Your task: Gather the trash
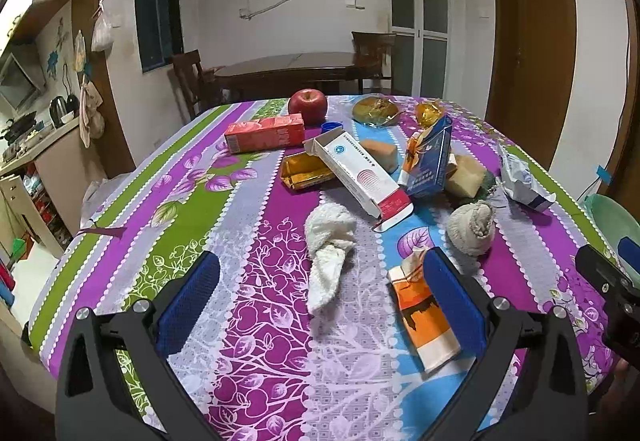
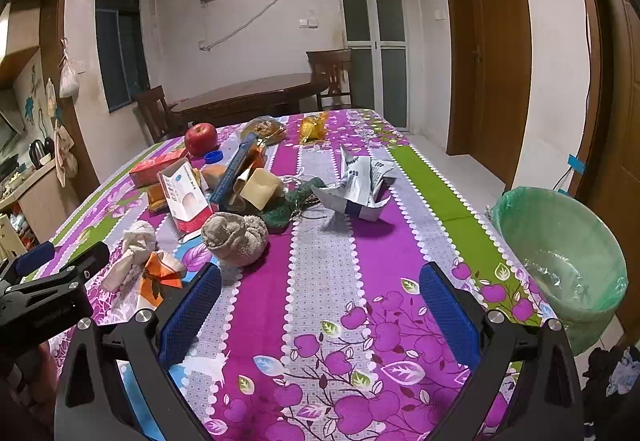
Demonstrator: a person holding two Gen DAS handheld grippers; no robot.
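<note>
two sets of tongs hover over your cluttered tabletop [image 2: 320, 261], both with jaws spread wide and holding nothing. your left tongs [image 1: 320, 281] frame a twisted white cloth [image 1: 328, 249] that lies between the blue pads, while an orange-and-white wrapper [image 1: 420, 313] lies just beside the right-hand pad, partly hidden behind it. your right tongs [image 2: 320, 297] hang above a bare stretch of purple floral cloth, with a balled grey rag [image 2: 234, 239] just ahead of the left pad. farther back the trash sits in a heap near the middle of the tabletop: an open white-and-red carton [image 1: 360, 177], a gold foil packet [image 1: 304, 171] touching it, a tilted blue carton [image 1: 430, 157], two tan blocks [image 1: 466, 175], a dark green net [image 2: 294, 203] and a crumpled white paper bag [image 2: 358, 187] off to the right. a long red box [image 1: 264, 133], a blue bottle cap [image 1: 332, 126] and a red apple [image 1: 307, 105] lie toward the far edge, near two wrapped buns [image 1: 376, 111]. a bin lined with a green bag [image 2: 560, 253] stands just off the tabletop's right edge, beside your right tongs, and looks nearly bare inside. a dark wooden dining table [image 2: 248, 97] with chairs fills the room behind.
</note>
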